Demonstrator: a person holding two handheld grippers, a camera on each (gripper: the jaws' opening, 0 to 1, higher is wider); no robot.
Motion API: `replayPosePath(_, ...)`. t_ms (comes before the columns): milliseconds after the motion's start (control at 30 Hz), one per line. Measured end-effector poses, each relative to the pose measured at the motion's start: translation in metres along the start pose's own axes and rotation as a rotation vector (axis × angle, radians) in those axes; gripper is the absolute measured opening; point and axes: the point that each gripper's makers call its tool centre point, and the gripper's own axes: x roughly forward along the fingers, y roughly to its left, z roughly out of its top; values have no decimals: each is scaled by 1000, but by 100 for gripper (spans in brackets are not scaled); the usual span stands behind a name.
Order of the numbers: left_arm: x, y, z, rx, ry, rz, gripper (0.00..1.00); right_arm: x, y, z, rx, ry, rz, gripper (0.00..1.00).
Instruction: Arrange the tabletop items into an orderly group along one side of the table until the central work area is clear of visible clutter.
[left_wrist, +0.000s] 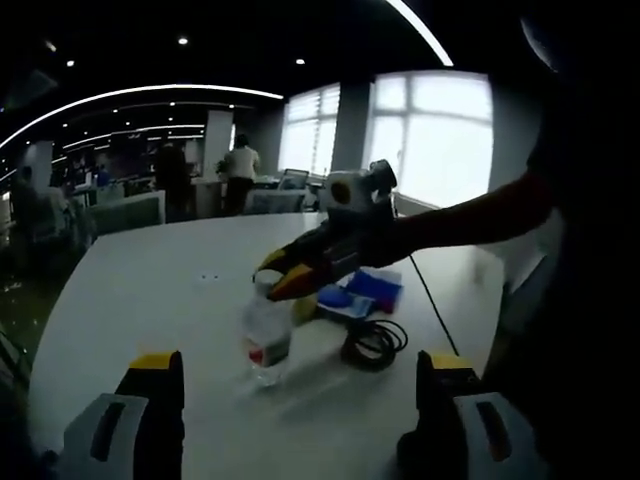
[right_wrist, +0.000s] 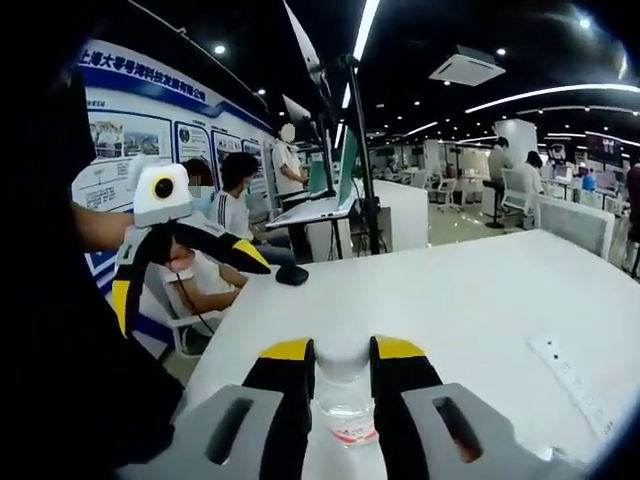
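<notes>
Broad white rounded table (left_wrist: 150, 290) carried a clear plastic water bottle (left_wrist: 266, 340) standing upright near its middle. Just beside it lay a coiled black cable (left_wrist: 374, 343) and a blue packet (left_wrist: 376, 287). A small black puck-shaped object (right_wrist: 292, 274) sat at the far edge.

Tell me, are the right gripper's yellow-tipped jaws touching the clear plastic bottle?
Touching. In the right gripper view, the right gripper has both jaws pressed against the clear plastic bottle, no gap visible.

Right gripper (left_wrist: 283, 277) grips bottle (left_wrist: 266, 342) beside cable (left_wrist: 374, 343).
</notes>
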Motion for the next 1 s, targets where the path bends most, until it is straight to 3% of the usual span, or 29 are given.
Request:
replayPosePath(233,-2,0,3,3,-15,4,95,-3,4,-2,-2,12,-31,15)
replayPosePath(700,-2,2,1,6,-28,-13,95,-16,-1,2,112,-16,-130,15)
replayPosePath(1000,-1,2,4,15,-43,-24,95,-20,-34,9,190,7,-366,15)
